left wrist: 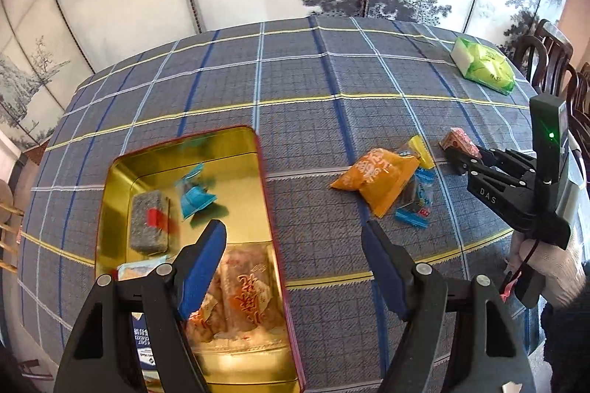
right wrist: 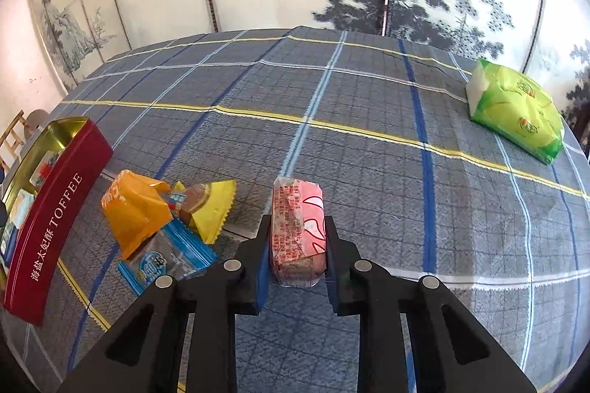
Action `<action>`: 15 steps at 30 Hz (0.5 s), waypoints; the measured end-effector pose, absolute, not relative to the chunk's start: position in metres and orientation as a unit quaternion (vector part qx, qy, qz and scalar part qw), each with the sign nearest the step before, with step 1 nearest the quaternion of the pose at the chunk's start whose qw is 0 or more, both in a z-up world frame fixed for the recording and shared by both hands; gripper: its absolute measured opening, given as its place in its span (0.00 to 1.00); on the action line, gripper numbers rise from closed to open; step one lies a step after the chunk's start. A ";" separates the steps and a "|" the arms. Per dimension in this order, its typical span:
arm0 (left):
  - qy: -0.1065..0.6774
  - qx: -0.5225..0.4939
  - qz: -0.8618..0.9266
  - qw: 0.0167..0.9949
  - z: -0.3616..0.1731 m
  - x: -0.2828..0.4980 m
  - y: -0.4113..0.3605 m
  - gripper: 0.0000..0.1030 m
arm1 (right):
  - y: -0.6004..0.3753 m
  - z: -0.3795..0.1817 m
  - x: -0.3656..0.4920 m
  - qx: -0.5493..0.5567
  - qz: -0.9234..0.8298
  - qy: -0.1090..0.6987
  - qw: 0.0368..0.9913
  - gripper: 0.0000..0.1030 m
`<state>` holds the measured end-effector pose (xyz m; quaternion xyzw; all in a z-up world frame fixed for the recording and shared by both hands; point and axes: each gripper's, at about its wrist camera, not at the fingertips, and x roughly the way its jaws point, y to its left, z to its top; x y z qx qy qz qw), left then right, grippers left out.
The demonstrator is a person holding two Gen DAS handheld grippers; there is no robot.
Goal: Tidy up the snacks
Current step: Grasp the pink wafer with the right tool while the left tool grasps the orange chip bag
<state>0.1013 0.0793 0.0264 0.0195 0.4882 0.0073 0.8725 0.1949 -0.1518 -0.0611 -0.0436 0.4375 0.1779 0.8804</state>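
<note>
A pink wrapped snack lies on the checked tablecloth, and my right gripper is shut on it, one pad against each long side. The left wrist view shows the same right gripper at the pink snack, held by a gloved hand. My left gripper stands open and empty above the right edge of the red tin. The tin's gold inside holds a grey packet, a blue candy and clear packets with orange print.
A loose pile lies between tin and pink snack: an orange packet, a yellow one and a blue one. A green tissue pack sits at the far right. Dark chairs stand past the table's right edge.
</note>
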 end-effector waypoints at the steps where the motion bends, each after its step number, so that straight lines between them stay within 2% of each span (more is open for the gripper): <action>1: 0.488 0.019 0.000 0.873 0.025 0.104 0.076 0.71 | -0.160 -0.061 0.193 -0.037 0.166 0.438 0.883 0.25; 8: 0.491 0.039 -0.035 0.869 0.008 0.130 0.053 0.71 | -0.209 -0.061 0.184 -0.011 0.098 0.446 0.890 0.25; 15: 0.503 0.050 -0.063 0.860 -0.008 0.155 0.041 0.71 | -0.216 -0.061 0.180 -0.020 0.075 0.446 0.891 0.25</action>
